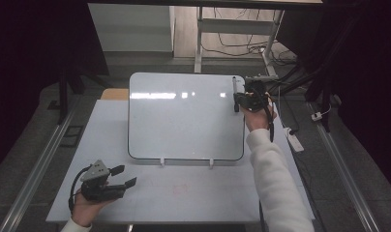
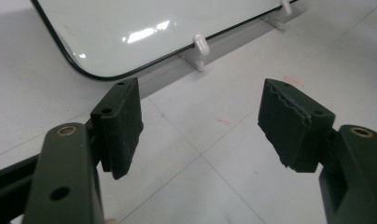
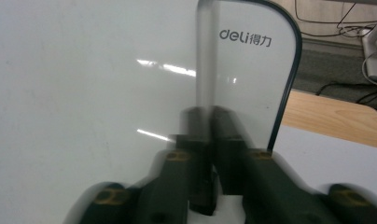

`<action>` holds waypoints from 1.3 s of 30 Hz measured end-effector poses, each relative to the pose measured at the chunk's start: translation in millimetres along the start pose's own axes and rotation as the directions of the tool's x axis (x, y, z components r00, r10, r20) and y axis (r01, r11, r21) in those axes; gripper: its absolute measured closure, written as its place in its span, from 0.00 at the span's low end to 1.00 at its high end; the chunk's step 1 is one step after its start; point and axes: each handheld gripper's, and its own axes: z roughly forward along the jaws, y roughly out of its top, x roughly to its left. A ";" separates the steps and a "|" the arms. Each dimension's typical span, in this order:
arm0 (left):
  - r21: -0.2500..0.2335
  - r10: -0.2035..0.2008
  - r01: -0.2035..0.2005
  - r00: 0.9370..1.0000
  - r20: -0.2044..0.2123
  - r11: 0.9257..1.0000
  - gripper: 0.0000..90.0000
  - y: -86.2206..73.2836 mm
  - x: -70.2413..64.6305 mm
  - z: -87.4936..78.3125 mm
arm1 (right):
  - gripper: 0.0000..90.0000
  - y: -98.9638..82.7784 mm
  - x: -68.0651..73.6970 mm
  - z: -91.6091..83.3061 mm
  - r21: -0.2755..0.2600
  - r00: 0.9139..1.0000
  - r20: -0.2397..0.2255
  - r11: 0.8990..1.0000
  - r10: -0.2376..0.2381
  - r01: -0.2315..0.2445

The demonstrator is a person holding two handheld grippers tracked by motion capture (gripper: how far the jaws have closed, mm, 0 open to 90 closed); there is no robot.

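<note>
The right tongs (image 1: 238, 99) were held at the upper right corner of the whiteboard (image 1: 184, 116), clenched on a marker (image 1: 234, 86); in the high view the marker was seen as a slim pale stick with a dark end, rising from the jaws along the board's right edge, near its top corner. In the right gripper view the marker (image 3: 206, 70) was blurred, standing straight up between the two black jaws, which were pressed together around its lower part; behind it the whiteboard (image 3: 84, 93) was seen with a printed logo (image 3: 245, 37) near its rounded corner, and a strip of wooden surface (image 3: 331, 116) lay beyond the board's edge.

The left tongs (image 1: 123, 176) were held low over the near left part of the table (image 1: 184, 193), well apart from the marker and from the right tongs; their jaws were released, spread wide, with nothing between them. In the left gripper view only bare table (image 2: 200, 154) was seen in the gap, faintly stained with red marks; the whiteboard's lower rounded corner (image 2: 91, 74) and two white support clips (image 2: 200, 44) lay beyond the tips, not touched by them. A white sleeve (image 1: 276, 183) was seen on the right forearm.
</note>
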 end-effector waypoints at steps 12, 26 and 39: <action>-0.014 -0.014 0.014 1.000 -0.021 1.000 0.35 -2.1 3.5 -1.2 | 0.93 -4.9 -0.1 1.2 -0.037 1.000 0.022 0.999 -0.017 0.018; -0.001 -0.023 0.023 0.999 -0.024 1.000 0.34 -3.7 7.2 1.6 | 0.65 -55.2 -0.7 -56.1 -0.138 0.974 -0.186 0.985 -0.133 0.108; 0.013 -0.028 0.028 0.999 -0.022 1.000 0.30 -4.5 12.3 7.1 | 0.50 -173.8 -15.8 -91.9 -0.207 0.943 -0.254 0.965 -0.214 0.163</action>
